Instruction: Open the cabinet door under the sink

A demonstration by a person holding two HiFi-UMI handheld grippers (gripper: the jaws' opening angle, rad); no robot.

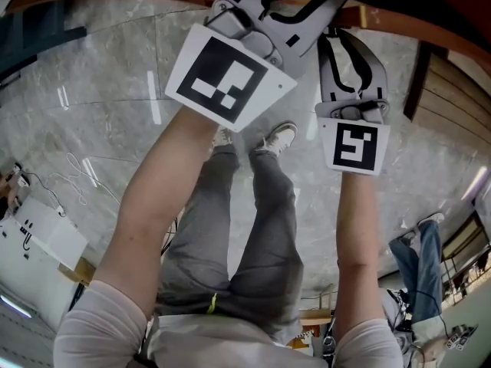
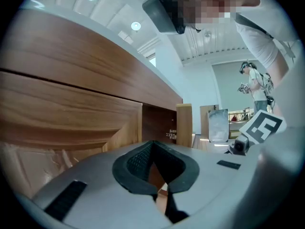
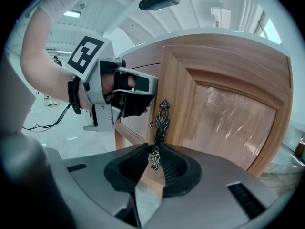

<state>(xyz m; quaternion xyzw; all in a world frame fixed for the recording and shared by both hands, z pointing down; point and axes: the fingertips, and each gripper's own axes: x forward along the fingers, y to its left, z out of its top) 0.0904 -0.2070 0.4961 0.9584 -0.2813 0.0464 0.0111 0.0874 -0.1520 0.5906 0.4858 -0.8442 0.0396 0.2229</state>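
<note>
Right hand-held gripper (image 3: 153, 152) | clamped on door handle (image 3: 162, 114) | cabinet door (image 3: 224, 118) ajar

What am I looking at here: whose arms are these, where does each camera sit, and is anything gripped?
No robot here: a person holds a two-jaw gripper in each hand, and the marker cubes are part of them. The head view looks steeply down from the person's head, past both grippers to the marble floor. The other two cameras ride on the grippers and look along their jaws. The right gripper is closed on the ornate metal handle of the wooden cabinet door, which seems to stand slightly ajar. The left gripper is shut and empty, beside the cabinet front.
</note>
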